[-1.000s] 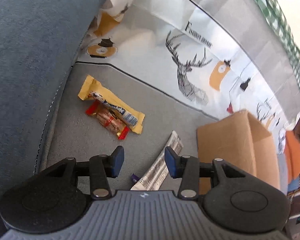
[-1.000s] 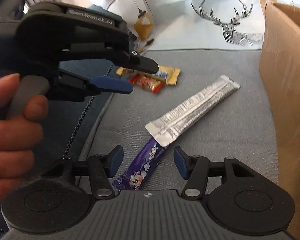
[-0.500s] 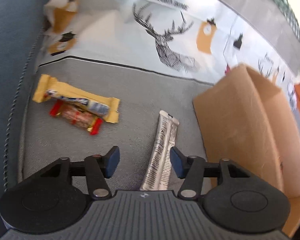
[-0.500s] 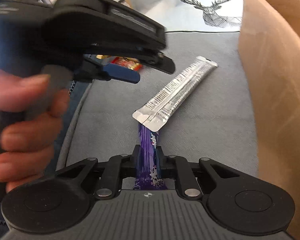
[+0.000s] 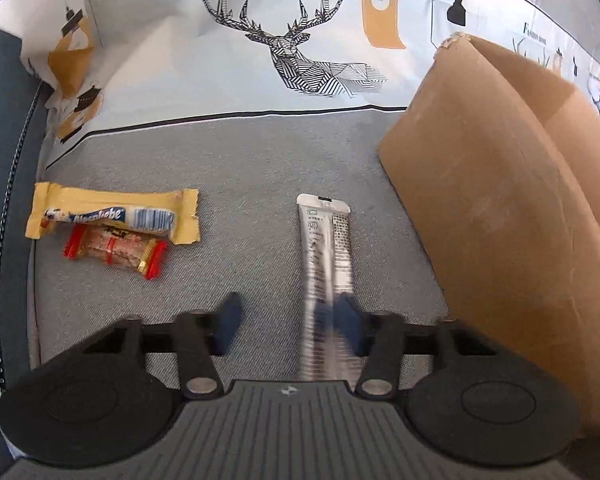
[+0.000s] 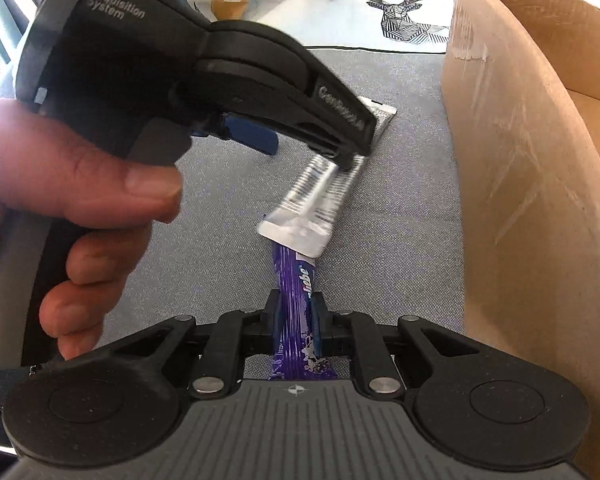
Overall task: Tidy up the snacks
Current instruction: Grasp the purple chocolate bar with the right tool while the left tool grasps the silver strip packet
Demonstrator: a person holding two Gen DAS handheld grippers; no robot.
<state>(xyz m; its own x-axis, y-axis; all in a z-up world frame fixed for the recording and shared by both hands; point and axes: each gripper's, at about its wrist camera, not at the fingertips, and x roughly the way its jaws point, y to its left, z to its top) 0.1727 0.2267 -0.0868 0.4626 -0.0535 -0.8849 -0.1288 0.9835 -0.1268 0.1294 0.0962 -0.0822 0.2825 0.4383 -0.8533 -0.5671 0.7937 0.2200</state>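
Only rightward: purple snack (image 6: 296, 300) between fingers (image 6: 275, 316)

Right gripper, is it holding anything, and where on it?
Yes. The right gripper is shut on the purple bar, pinching it across its width near its near end; the far end lies under the silver stick.

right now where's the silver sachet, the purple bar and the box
silver sachet (image 5: 325, 248): left wrist view, middle of the printed back
purple bar (image 6: 294, 280): right wrist view, wrapper just above the pads
box (image 5: 492, 216): left wrist view, near outer wall
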